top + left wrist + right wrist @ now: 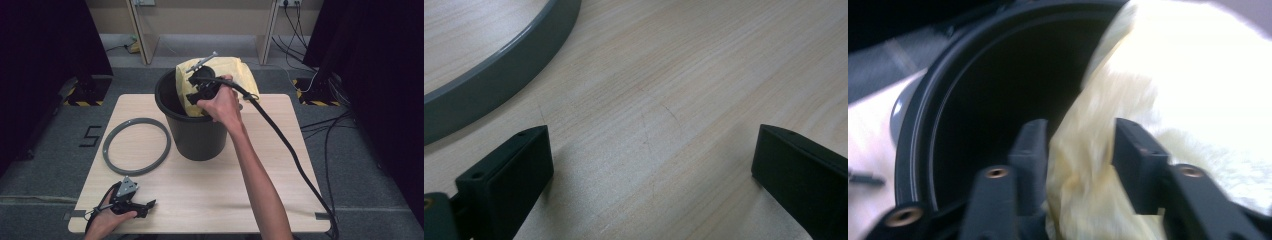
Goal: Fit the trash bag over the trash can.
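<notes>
**Right claw at the yellow bag in the black bucket**

The right claw [199, 90] is at the rim of the black bucket [192, 135], on the far side of the table [210, 190] in the high view. In the right gripper view its two black jaws stand partly apart, and a fold of the yellow bag [1083, 165] runs up between them. The picture is blurred there, so I cannot tell if the pads press on the bag or only stand beside it. The right hand [222, 107] holds this claw from above, and the thick cable goes from it down the right side of the table.

The yellow bag [235, 75] sits partly inside the bucket and partly out: its upper part stands over the far rim, and the lower part goes down along the inner wall. The inside of the bucket [993, 95] looks dark.

The left claw [145, 206] rests low at the near left edge of the table, held by the left hand [107, 220]. In the left gripper view its jaws are spread wide, with only bare wood between them. A grey ring [136, 146] lies flat on the table, just left of the bucket and beyond the left claw; a curved piece of this ring [499, 75] shows in the left gripper view, apart from the jaws.
</notes>
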A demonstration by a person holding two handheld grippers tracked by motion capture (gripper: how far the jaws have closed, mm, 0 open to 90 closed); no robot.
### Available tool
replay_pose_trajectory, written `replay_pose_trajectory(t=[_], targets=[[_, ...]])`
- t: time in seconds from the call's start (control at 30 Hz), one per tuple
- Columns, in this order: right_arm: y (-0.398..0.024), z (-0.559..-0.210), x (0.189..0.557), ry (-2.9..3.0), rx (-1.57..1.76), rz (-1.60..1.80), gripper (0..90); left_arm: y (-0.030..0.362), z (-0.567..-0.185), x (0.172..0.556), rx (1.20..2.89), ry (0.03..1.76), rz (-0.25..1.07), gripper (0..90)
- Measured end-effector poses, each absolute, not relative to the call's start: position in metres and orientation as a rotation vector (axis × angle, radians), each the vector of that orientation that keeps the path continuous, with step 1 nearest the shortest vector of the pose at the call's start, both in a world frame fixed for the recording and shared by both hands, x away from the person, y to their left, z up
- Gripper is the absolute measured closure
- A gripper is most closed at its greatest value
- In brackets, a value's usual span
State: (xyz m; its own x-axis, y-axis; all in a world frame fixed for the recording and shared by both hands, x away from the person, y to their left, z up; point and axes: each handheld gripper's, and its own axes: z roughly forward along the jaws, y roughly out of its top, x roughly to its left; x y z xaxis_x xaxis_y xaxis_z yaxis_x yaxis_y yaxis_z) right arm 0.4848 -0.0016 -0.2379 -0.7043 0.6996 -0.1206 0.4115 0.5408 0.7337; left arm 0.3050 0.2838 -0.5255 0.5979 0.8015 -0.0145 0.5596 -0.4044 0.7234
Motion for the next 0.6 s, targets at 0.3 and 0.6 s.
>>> replay_pose_trajectory(t=[0.3, 0.6], targets=[[-0.038, -0.219, 0.498, 2.174, 1.11, 0.929, 39.1, 0.284, -0.525, 0.305, 2.121, 1.072, 0.439, 2.0], [-0.05, -0.232, 0.534, 2.101, 1.251, 0.814, 40.3, 0.284, -0.525, 0.305, 2.121, 1.072, 0.439, 2.0]])
